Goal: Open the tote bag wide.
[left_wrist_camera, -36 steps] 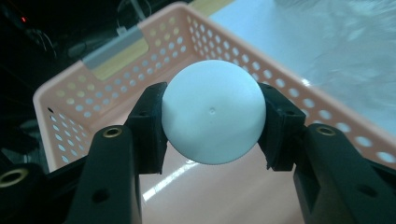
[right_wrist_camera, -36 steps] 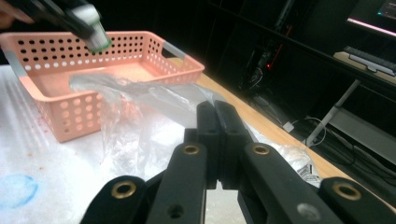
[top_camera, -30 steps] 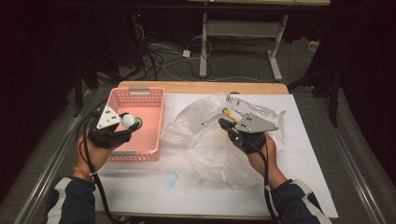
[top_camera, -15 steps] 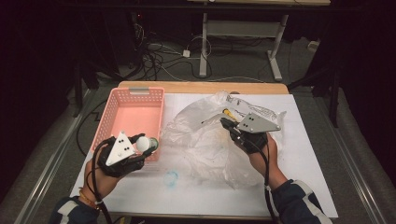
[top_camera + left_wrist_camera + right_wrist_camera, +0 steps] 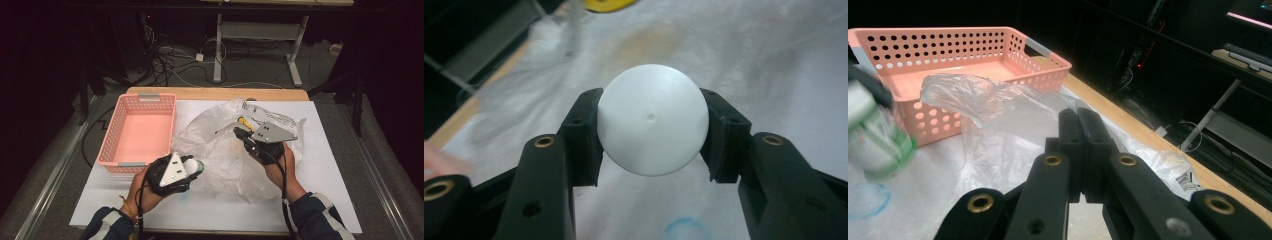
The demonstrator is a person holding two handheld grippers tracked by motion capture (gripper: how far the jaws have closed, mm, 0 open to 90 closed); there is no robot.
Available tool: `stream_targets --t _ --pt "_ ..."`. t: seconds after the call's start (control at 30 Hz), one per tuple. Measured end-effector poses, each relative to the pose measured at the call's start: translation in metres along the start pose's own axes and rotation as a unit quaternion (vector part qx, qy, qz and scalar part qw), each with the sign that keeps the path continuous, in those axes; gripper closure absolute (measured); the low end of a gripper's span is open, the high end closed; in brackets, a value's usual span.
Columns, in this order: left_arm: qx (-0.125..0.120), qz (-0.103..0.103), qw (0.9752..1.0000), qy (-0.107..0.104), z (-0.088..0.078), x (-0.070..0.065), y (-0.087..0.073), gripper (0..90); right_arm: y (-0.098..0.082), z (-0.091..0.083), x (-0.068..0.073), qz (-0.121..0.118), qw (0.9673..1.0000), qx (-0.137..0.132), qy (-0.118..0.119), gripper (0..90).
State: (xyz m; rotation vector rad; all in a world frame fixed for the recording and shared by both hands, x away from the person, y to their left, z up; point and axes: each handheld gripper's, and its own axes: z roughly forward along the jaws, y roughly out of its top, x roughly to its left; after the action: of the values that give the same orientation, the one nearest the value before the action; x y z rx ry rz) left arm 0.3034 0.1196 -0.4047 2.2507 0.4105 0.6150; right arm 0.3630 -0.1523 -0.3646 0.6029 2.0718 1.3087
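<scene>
While a white-capped bottle is clamped by the left gripper,
the plastic bag is pinched at 3 o'clock by the right gripper's closed fingers.

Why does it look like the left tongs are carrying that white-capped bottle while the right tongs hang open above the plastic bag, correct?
Not quite: the right tongs are shut on the plastic bag, as the right gripper view shows. The left tongs do carry the bottle.

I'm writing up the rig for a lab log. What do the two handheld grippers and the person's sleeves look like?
Both the left gripper and right gripper are black, each topped by a grey three-cornered plate, with a black cable trailing back along the forearm. Their fingers are black with brass-coloured screw inserts. The sleeves are dark blue with pale stripes.
</scene>
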Motion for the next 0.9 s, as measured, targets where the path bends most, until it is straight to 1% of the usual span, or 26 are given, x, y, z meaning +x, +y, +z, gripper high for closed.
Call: stream_targets --t 0.03,0.1,0.17,0.2,0.27,0.33,0.4,0.5,0.53,0.67,0.73,0.77,0.9 --pt "0.004 0.003 0.9999 -0.008 0.007 -0.002 0.001 48.2 0.0 0.0 0.0 0.002 1.0 0.0 0.002 90.0" --pt "0.016 0.013 0.9997 -0.016 0.019 -0.005 0.002 48.2 -0.001 0.001 0.001 -0.001 1.0 0.0 0.002 90.0" --pt "0.019 0.016 0.9993 -0.026 0.03 -0.008 0.004 48.2 -0.001 0.001 0.002 -0.001 1.0 0.002 0.003 90.0" --pt "0.018 0.016 0.9993 -0.027 0.032 -0.008 0.005 48.2 -0.001 0.002 0.002 -0.002 1.0 0.002 0.004 90.0" --pt "0.016 0.015 0.9992 -0.034 0.041 -0.008 0.007 48.2 -0.001 0.002 0.002 -0.002 1.0 0.003 0.005 90.0" --pt "0.018 0.016 0.9991 -0.035 0.047 -0.009 0.009 48.2 -0.002 0.002 0.003 -0.004 1.0 0.004 0.006 90.0" --pt "0.019 0.014 0.9988 -0.041 0.055 -0.009 0.01 48.2 -0.002 0.002 0.003 -0.005 1.0 0.004 0.007 90.0" --pt "0.027 0.017 0.9984 -0.046 0.068 -0.009 0.014 48.1 -0.002 0.002 0.003 -0.005 0.9999 0.005 0.008 90.0" --pt "0.029 0.016 0.9984 -0.046 0.072 -0.009 0.014 48.2 -0.002 0.003 0.003 -0.004 0.9999 0.006 0.008 90.0" --pt "0.035 0.001 0.9983 -0.046 0.089 -0.004 0.017 48.1 -0.004 0.003 0.004 -0.006 0.9999 0.011 0.01 90.0" --pt "0.04 0.002 0.9982 -0.044 0.097 -0.004 0.018 48.1 -0.004 0.003 0.003 -0.008 0.9998 0.012 0.012 90.0" --pt "0.042 0.002 0.9983 -0.041 0.1 -0.004 0.019 48.0 -0.005 0.003 0.003 -0.007 0.9998 0.014 0.012 90.0" --pt "0.042 -0.015 0.9988 -0.022 0.108 -0.002 0.02 47.8 -0.006 0.004 0.001 -0.006 0.9998 0.018 0.012 90.0"
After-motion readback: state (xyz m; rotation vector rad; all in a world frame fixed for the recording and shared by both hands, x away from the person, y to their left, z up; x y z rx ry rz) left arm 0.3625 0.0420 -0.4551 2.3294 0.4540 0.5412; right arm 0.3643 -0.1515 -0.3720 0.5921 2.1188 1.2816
